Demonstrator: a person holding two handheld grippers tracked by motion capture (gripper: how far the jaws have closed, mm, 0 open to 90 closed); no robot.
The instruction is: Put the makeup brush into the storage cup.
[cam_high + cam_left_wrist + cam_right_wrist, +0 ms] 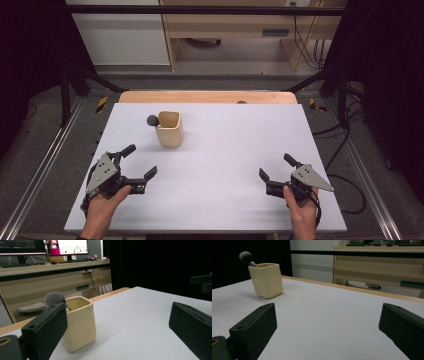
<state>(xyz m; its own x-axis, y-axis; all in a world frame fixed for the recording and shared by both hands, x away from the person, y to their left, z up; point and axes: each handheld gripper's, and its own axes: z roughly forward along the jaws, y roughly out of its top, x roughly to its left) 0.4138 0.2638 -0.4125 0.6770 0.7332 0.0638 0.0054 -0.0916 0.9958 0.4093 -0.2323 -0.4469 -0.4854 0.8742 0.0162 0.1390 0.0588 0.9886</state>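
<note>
A cream square cup [170,129] stands upright on the white table [225,150], left of centre toward the back. A brush with a dark grey fluffy head [152,120] leans out of its left side. The left gripper view has the cup [79,323] close ahead with the brush head [53,298] behind its rim. In the right gripper view the cup [266,280] and brush [246,257] stand far off to the left. My left gripper [142,161] rests open near the front left. My right gripper [276,166] rests open near the front right. Both hold nothing.
A wooden strip [207,96] runs along the table's far edge. Black frame posts [75,75] stand at both back corners. Beyond the table are a wooden desk [50,277] with monitors [67,247] and hanging cables [312,50].
</note>
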